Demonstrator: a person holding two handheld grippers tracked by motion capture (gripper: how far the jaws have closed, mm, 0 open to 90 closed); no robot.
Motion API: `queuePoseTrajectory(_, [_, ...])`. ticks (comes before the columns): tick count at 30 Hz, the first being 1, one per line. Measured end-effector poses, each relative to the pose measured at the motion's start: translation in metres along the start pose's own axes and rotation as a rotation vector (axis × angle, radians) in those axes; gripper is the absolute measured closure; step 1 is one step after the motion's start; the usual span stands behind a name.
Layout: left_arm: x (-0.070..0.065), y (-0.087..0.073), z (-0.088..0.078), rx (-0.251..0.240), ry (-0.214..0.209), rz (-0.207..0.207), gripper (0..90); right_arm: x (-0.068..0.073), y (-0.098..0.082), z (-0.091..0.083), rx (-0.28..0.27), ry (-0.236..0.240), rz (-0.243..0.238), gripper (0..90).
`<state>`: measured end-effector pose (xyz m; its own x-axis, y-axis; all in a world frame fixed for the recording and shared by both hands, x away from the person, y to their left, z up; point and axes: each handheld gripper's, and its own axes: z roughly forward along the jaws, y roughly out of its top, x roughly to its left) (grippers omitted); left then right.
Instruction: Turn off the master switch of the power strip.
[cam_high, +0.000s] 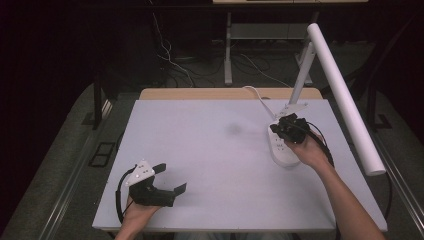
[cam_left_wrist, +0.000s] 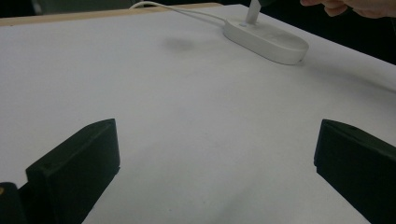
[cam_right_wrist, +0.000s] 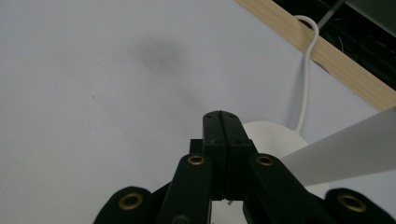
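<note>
A white desk lamp stands at the table's right, with an oval base (cam_high: 283, 151) (cam_left_wrist: 266, 39) (cam_right_wrist: 272, 132), a slanted arm (cam_high: 301, 80) and a long tube head (cam_high: 345, 100). My right gripper (cam_high: 278, 128) (cam_right_wrist: 222, 117) is over the far end of that base, its jaws pressed together with nothing between them. Whether the tips touch the base I cannot tell. My left gripper (cam_high: 172, 177) (cam_left_wrist: 215, 154) rests low near the front left of the white table top (cam_high: 210, 150), its jaws wide apart and holding nothing.
The lamp's white cable (cam_high: 260, 97) (cam_right_wrist: 306, 84) runs from the base over the wooden back edge (cam_high: 200, 93). The lamp head overhangs the table's right side. A faint dark smudge (cam_high: 234, 129) marks the mat near the middle. Cables and desk legs lie on the floor beyond.
</note>
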<state>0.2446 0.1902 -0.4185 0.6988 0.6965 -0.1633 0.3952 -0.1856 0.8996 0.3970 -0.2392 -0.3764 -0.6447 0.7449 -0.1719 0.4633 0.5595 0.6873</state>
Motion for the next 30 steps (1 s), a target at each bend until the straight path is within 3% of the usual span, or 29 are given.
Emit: queuePoseTrajectory(30, [0.002, 0.000, 0.000, 0.005, 0.000, 0.003, 0.0, -0.019, -0.013, 0.042, 0.064, -0.048, 0.042, 89.4])
